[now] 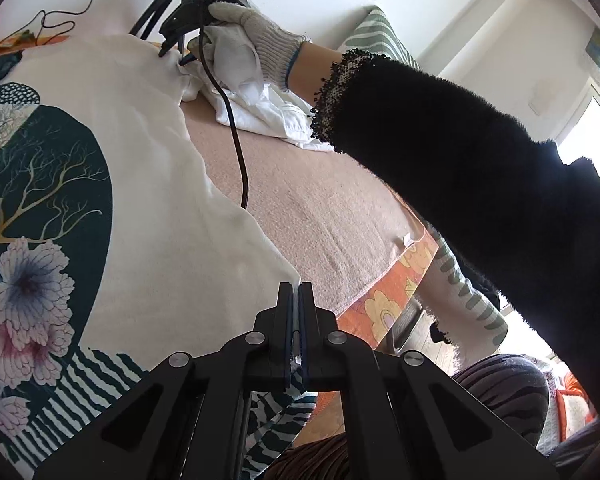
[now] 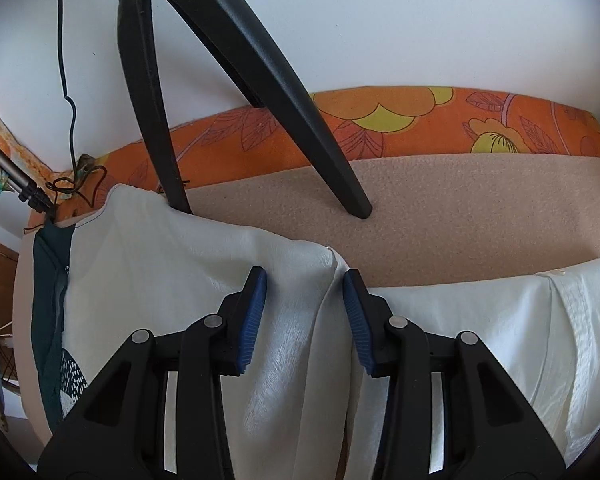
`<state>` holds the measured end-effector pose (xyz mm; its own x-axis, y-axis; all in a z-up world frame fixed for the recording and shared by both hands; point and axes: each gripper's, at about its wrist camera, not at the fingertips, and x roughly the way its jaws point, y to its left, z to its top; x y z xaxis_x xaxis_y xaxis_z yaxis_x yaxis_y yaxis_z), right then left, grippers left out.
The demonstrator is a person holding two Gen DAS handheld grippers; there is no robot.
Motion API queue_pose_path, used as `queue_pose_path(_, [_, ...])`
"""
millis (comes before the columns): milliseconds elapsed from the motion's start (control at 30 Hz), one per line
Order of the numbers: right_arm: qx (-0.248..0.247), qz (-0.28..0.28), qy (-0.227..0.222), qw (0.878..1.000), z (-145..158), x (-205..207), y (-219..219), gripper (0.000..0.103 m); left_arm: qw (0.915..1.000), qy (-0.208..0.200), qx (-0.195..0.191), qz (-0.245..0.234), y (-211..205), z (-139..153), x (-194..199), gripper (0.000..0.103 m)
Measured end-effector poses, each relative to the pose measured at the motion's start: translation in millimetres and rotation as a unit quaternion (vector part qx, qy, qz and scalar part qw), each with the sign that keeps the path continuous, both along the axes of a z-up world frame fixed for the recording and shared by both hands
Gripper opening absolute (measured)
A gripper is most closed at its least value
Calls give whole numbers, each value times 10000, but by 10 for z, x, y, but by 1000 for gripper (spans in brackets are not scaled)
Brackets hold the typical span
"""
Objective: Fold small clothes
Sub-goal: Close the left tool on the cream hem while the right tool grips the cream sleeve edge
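Left wrist view: the left gripper (image 1: 297, 292) has its jaws pressed together on the near corner of the printed garment (image 1: 140, 208), a cream cloth bearing a dark green panel with gold branches, pink flowers and a striped hem. The garment lies spread over a beige blanket (image 1: 320, 208) whose orange floral border (image 1: 384, 304) runs along the near edge. At the far end a gloved hand (image 1: 252, 28), emerging from a black fuzzy sleeve (image 1: 460, 168), holds the right gripper (image 1: 172, 52) down against the garment's far corner, with a bunched white cloth (image 1: 268, 108) beneath the palm. A black cable (image 1: 236, 140) trails from that gripper across the blanket. The sleeve blocks most of the right side of the view; a striped cushion (image 1: 376, 36) shows behind it against the wall.

Right wrist view: the right gripper (image 2: 305, 280) stands with its blue-padded fingers (image 2: 256, 312) apart — a fold of the cream garment (image 2: 292, 340) lies between them, and neither pad visibly presses on the cloth. The garment's green printed edge (image 2: 48, 300) hangs at the left. Directly ahead, two black tripod legs (image 2: 260, 80) stand on the blanket (image 2: 480, 216), one foot touching the garment's far edge, the other just beyond it — both cross the upper view. A second white cloth (image 2: 540, 340) lies to the right, beside the gripper. A thin black wire (image 2: 66, 80) hangs down the white wall at left
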<state>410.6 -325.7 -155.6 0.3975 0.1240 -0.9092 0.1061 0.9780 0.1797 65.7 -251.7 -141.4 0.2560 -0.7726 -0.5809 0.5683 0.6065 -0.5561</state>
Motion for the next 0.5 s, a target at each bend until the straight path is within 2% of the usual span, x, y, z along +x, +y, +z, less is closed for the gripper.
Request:
queue_pose_path(133, [-262, 107, 0, 9996, -48, 31, 90, 41, 9999, 40, -116, 38, 56, -14, 34, 1])
queue_pose_path(200, [-386, 222, 48, 9990, -50, 34, 151, 9, 9998, 71, -181, 75, 112, -1, 47, 1])
queue_pose_path(500, [-979, 371, -113, 9944, 312, -61, 595, 5, 9987, 80, -331, 371, 420, 33, -44, 1])
